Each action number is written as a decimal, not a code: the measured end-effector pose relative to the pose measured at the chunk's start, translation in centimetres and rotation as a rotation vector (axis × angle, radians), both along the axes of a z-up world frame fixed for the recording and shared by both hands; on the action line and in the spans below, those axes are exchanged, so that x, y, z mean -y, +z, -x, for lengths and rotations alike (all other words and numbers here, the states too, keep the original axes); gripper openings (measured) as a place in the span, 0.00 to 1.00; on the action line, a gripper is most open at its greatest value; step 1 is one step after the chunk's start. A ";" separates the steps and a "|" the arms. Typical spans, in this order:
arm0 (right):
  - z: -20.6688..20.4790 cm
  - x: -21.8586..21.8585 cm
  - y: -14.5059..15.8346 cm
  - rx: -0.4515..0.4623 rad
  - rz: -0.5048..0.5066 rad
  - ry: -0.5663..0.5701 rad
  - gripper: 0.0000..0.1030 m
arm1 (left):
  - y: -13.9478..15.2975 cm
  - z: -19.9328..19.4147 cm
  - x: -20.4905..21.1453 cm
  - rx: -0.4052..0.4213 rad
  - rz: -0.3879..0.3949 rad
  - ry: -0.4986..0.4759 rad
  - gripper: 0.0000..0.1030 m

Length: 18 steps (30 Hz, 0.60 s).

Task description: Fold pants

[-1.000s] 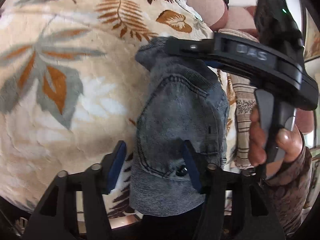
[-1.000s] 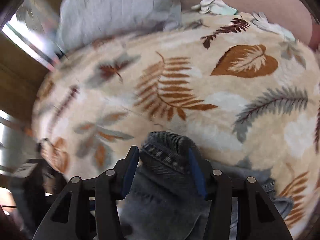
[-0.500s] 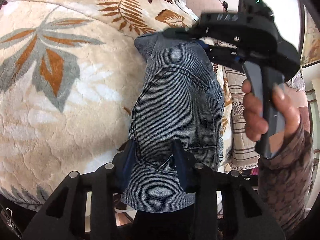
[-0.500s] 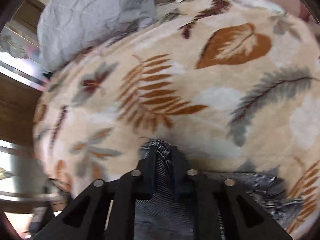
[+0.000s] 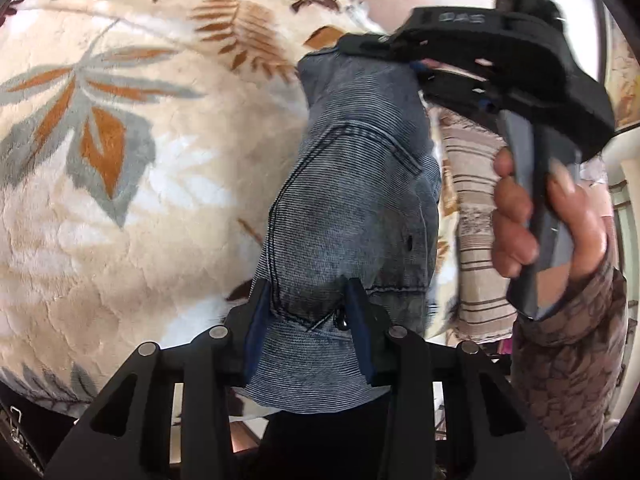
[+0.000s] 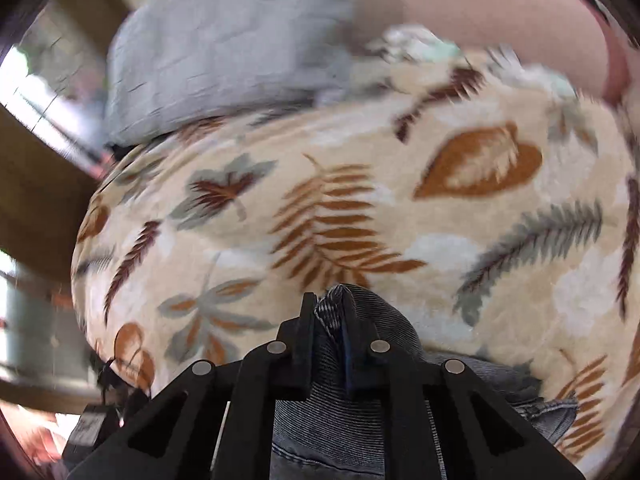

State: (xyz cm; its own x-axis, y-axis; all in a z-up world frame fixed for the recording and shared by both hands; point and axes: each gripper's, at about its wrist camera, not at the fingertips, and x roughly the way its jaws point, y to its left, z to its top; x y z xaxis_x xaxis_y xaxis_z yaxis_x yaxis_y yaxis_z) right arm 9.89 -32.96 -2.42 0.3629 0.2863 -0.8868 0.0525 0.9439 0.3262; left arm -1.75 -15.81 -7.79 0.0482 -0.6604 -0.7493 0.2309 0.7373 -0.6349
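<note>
Grey-blue denim pants (image 5: 352, 184) hang stretched between the two grippers above a leaf-print blanket (image 5: 120, 140). My left gripper (image 5: 306, 300) is shut on the near end, its blue pads pinching a bunched fold by a seam. In the left wrist view my right gripper (image 5: 416, 66), held by a person's hand (image 5: 516, 224), grips the far end of the pants. In the right wrist view my right gripper (image 6: 328, 316) has its jaws closing tight on a narrow ridge of denim (image 6: 332, 308), and more pants (image 6: 340, 412) trail beneath it.
The cream blanket (image 6: 360, 220) with brown and grey leaves covers the bed. A grey pillow (image 6: 224, 44) lies at its far side, with a pink bolster (image 6: 480, 20) beside it. Striped fabric (image 5: 476, 208) lies right of the pants. The person's patterned sleeve (image 5: 568, 380) is at lower right.
Both grippers closed from open onto the pants, the right pinching down to a thin fold. The pants lifted and stretched longer between them; the right gripper rolled slightly.
</note>
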 end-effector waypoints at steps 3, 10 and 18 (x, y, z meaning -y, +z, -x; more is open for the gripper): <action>-0.8 0.4 -3.4 -0.051 -0.017 -0.039 0.10 | -0.2 -0.1 -0.8 -0.016 -0.017 0.001 0.34; 3.5 6.9 2.1 0.118 -0.206 -0.191 0.27 | 2.7 -2.8 -2.9 0.034 -0.008 0.034 0.31; 13.8 18.4 0.2 0.081 -0.070 -0.476 0.52 | 4.6 -7.6 4.4 0.096 -0.108 -0.051 0.50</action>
